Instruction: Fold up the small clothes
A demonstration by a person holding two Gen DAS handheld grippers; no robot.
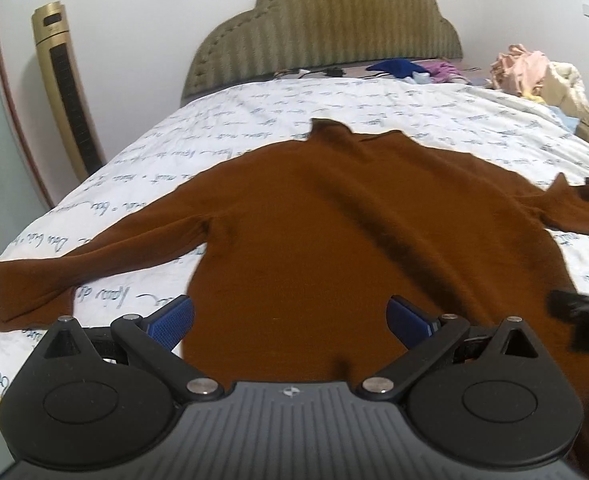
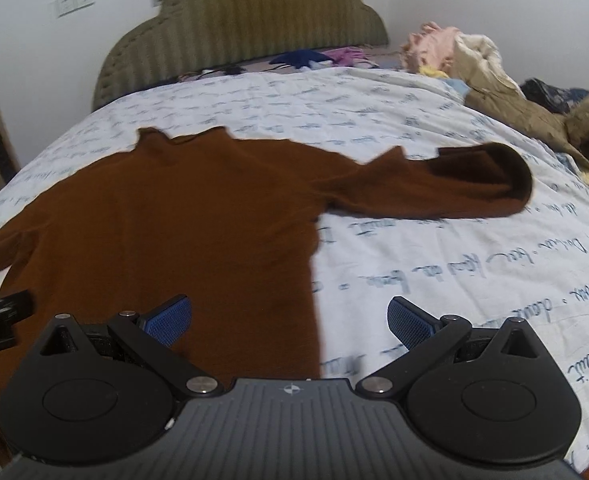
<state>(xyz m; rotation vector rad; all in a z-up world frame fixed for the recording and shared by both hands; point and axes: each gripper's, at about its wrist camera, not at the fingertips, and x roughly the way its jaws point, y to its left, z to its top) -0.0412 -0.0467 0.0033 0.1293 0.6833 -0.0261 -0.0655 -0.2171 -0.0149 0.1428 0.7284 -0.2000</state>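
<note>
A brown long-sleeved sweater (image 1: 334, 220) lies flat on the bed, collar toward the headboard, both sleeves spread out. It also shows in the right wrist view (image 2: 174, 220), where the right sleeve (image 2: 454, 188) is doubled back at its cuff. My left gripper (image 1: 290, 316) is open and empty over the sweater's lower left hem. My right gripper (image 2: 290, 316) is open and empty over the lower right hem edge. Each gripper's dark tip shows at the edge of the other's view.
The bed has a white sheet with blue script (image 2: 434, 272) and an olive padded headboard (image 1: 326, 28). Loose clothes are piled at the bed's far right (image 2: 474, 64) and by the headboard (image 1: 398, 68). A gold tower fan (image 1: 66, 88) stands left of the bed.
</note>
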